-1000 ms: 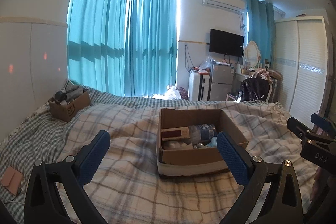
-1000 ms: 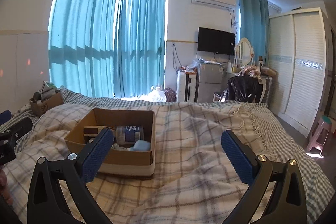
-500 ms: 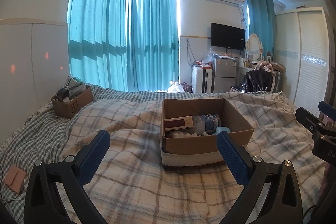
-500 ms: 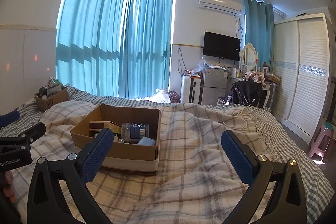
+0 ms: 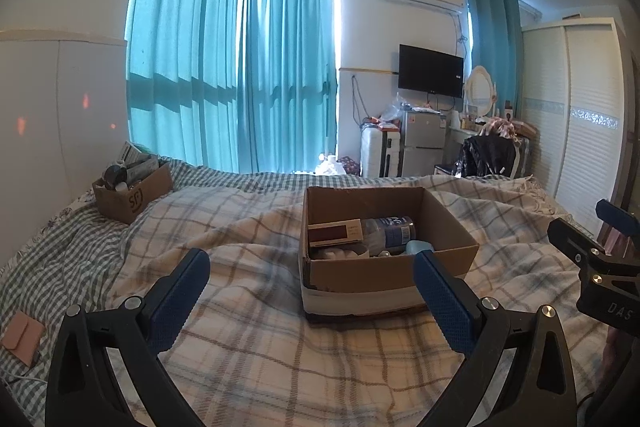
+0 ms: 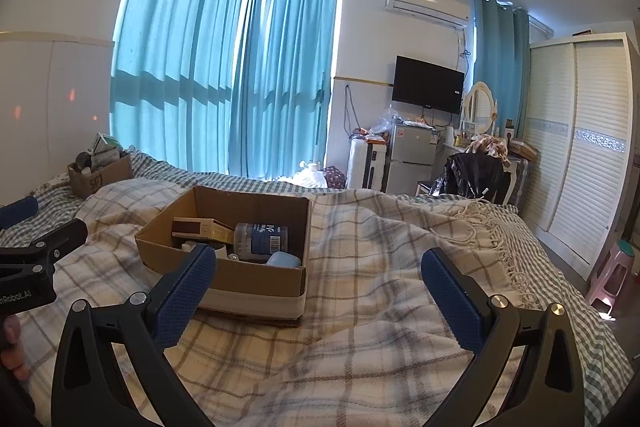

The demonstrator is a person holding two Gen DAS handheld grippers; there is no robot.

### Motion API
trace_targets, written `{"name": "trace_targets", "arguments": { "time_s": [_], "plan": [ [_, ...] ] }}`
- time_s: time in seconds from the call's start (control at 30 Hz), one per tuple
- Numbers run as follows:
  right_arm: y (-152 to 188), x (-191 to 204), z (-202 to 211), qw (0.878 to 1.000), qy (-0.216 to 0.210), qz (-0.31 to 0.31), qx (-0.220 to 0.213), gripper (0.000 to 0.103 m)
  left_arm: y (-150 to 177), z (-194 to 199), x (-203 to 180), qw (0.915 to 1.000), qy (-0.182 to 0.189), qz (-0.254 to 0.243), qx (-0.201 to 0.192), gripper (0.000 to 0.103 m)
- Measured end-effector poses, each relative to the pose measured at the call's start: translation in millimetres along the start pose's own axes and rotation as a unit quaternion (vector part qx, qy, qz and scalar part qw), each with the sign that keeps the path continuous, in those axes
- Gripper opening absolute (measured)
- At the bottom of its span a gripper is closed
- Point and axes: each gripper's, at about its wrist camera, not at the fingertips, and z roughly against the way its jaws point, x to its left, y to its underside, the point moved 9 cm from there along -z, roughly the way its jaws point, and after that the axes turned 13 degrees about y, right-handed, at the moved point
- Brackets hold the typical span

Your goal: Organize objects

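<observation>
An open cardboard box point(image 5: 384, 273) sits on the plaid blanket; in the right wrist view it point(image 6: 244, 277) lies left of centre. Inside lie a dark red and cream carton point(image 5: 335, 231), a clear bottle with a blue label point(image 5: 390, 231) and a light blue object point(image 5: 419, 247). My left gripper point(image 5: 310, 291) is open and empty, held above the blanket just before the box. My right gripper point(image 6: 318, 287) is open and empty, to the right of the box. A second cardboard box point(image 5: 130, 193) full of items stands at the far left of the bed.
A plaid blanket point(image 5: 248, 307) covers the bed. A small pinkish pouch point(image 5: 22, 337) lies at the bed's left edge. Beyond the bed stand a fridge point(image 6: 412, 157), a chair with dark clothes point(image 6: 474, 175), a white wardrobe point(image 6: 580, 147) and a pink stool point(image 6: 612, 275).
Both views shifted slightly: the box looks a little nearer and lower in frame. Both grippers stay open and empty.
</observation>
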Motion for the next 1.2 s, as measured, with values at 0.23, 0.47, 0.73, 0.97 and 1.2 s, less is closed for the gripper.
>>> {"name": "trace_targets", "arguments": {
  "time_s": [0.23,0.47,0.73,0.97,1.2],
  "plan": [
    [-1,1,0,1.000,-0.001,0.001,0.001,0.103,0,0,0,1.0000,0.002,0.001,0.002,0.103],
    [-1,1,0,1.000,-0.002,0.001,0.001,0.103,0,1,-2,1.0000,0.005,0.002,-0.001,0.103],
    [-2,1,4,1.000,0.000,-0.002,-0.004,0.103,-2,4,-7,0.9999,0.010,-0.008,-0.011,0.103],
    [-1,3,4,1.000,-0.001,0.005,-0.005,0.103,-5,8,-14,0.9994,0.020,-0.018,-0.020,0.103],
    [0,4,4,1.000,-0.006,0.002,-0.005,0.103,-3,9,-17,0.9995,0.012,-0.024,-0.018,0.103]
  ]
}}
